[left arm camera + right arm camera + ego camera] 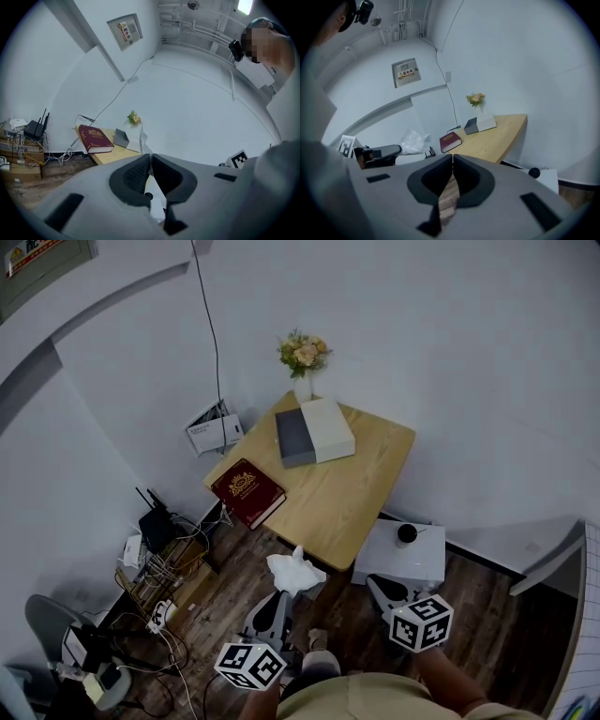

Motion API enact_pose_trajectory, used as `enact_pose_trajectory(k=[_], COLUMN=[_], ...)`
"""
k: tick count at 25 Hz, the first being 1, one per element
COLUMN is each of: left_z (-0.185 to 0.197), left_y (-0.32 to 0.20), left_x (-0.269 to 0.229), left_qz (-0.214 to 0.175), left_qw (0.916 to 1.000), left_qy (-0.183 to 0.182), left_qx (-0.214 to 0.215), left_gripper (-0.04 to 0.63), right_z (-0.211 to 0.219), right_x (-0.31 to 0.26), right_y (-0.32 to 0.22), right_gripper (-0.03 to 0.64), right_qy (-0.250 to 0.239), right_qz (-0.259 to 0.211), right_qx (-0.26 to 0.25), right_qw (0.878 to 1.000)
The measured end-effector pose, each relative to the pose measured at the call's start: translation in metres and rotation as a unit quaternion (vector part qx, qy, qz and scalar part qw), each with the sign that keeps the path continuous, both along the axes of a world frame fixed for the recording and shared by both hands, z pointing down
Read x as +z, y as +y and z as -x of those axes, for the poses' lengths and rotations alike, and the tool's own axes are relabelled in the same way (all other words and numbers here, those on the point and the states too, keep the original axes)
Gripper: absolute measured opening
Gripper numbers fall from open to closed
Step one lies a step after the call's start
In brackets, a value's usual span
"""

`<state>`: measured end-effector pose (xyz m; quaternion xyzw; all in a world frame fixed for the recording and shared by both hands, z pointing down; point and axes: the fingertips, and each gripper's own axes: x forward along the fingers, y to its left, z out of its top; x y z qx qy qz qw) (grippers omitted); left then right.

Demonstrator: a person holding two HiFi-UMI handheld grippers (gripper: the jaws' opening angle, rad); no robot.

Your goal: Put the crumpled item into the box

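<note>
While my left gripper [284, 595] pinches the crumpled paper [295, 573] between its jaws, my right gripper [375, 585] has jaws pressed together, the box [317, 431] well ahead of both.

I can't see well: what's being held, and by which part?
Left gripper pinches the crumpled white paper by its lower edge; right gripper holds nothing.

Dim, cool-grey light with heavy wide-angle bending.
All three views are underlit and bluish. A ceiling lamp [243, 4] glares at the top edge of the left gripper view, and the shadow under the table [347, 493] is soft. The crumpled paper [295, 571] shows pale against the dark floor [234, 563]. Both gripper views have black rounded corners and curved wall lines, and the left claw [151, 157] and right claw [453, 157] are blurred up close.
</note>
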<state>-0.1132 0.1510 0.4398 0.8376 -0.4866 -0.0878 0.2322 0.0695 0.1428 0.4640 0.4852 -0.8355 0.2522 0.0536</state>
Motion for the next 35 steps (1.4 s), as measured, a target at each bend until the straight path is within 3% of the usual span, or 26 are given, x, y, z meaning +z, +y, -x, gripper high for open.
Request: enact_pose_trajectory(k=[17, 35], left_z=[0.034, 0.056], left_y=[-0.078, -0.151], left_x=[0.008, 0.000], left_qz=[0.017, 0.003], left_qw=[0.9998, 0.9980], left_qy=[0.004, -0.007], left_qx=[0.013, 0.063], left_gripper=[0.032, 0.032], right_z=[0.048, 0.077], right_x=[0.000, -0.007], right_y=[-0.083, -0.152], right_gripper=[0.031, 0.031], right_qy=[0.016, 0.029], right_qz=[0.012, 0.007], right_qx=[-0.017, 0.016], right_qw=[1.000, 0.999])
